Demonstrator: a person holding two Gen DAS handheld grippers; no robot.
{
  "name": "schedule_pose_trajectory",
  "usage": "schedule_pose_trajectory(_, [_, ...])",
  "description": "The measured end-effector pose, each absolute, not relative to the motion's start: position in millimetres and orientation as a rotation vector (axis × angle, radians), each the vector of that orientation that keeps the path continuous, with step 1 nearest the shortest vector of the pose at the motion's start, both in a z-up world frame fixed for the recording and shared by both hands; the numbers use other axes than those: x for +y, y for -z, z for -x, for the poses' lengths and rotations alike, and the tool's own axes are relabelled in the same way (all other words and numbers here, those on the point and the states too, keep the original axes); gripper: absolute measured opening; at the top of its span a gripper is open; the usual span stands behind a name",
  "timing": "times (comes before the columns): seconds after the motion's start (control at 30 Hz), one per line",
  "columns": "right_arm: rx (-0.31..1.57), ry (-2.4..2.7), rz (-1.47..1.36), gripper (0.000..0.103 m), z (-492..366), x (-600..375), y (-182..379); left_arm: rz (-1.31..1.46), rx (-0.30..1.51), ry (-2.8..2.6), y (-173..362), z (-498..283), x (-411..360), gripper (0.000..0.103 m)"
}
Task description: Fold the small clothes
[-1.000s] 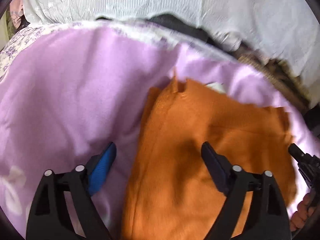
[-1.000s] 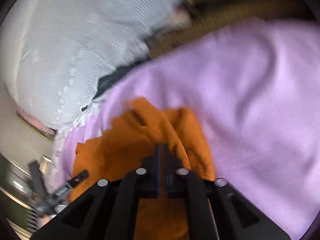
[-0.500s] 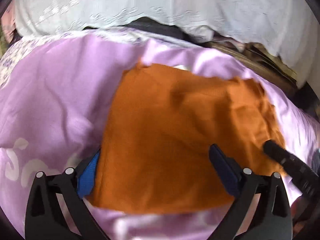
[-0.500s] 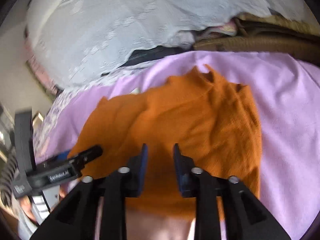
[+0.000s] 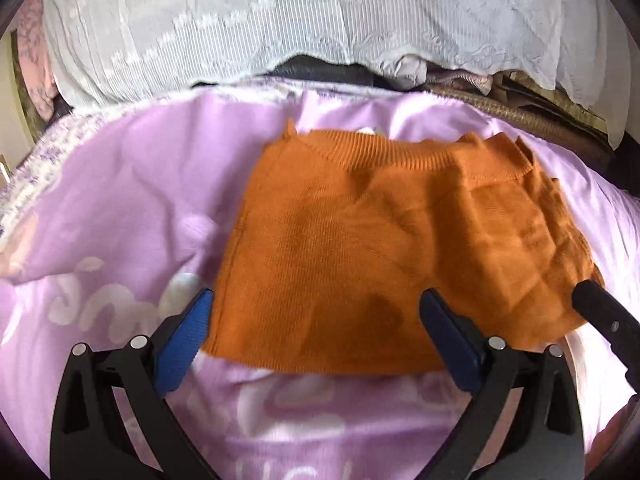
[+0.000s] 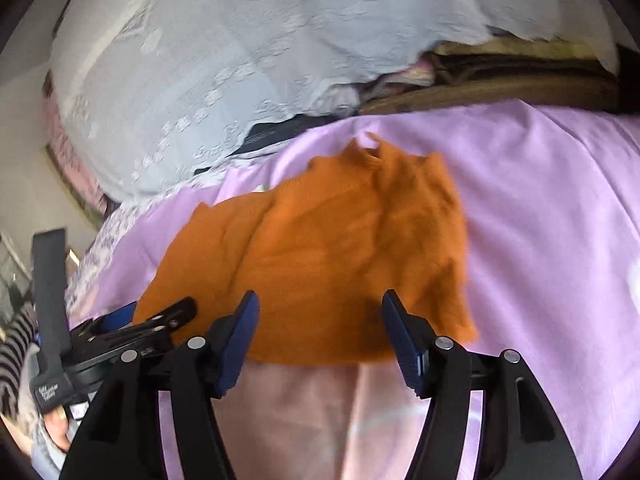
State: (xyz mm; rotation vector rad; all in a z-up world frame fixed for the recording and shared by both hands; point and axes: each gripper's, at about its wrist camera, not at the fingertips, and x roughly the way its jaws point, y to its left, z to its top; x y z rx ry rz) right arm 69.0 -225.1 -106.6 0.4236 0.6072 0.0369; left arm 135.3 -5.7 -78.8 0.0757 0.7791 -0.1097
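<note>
An orange knitted garment [image 5: 384, 248] lies spread flat on a lilac blanket [image 5: 132, 208], its ribbed hem toward the far side, its near edge just in front of both tools; the left gripper [image 5: 320, 328] stands wide open above that near edge, one blue-padded finger [image 5: 184, 336] at the garment's left corner over the blanket, the other over the orange cloth, holding nothing; the right gripper [image 6: 320, 328] is likewise spread apart over the near edge, grasping nothing; its tip shows at the garment's right corner in the left wrist view; white lace fabric [image 5: 280, 24] is heaped beyond the blanket, with brown cloth [image 6: 500, 84] beside it
</note>
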Motion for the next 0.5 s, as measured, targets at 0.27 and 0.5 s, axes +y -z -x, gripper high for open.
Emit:
schedule_pose_trajectory(0.27, [0.629, -0.017, -0.515, 0.072, -49, -238, 118, -0.08, 0.742, 0.096, 67, -123, -7, 0.099])
schedule_pose_trajectory(0.5, [0.652, -0.025, -0.677, 0.078, -51, -261, 133, -0.114, 0.73, 0.078, 62, -132, -16, 0.099])
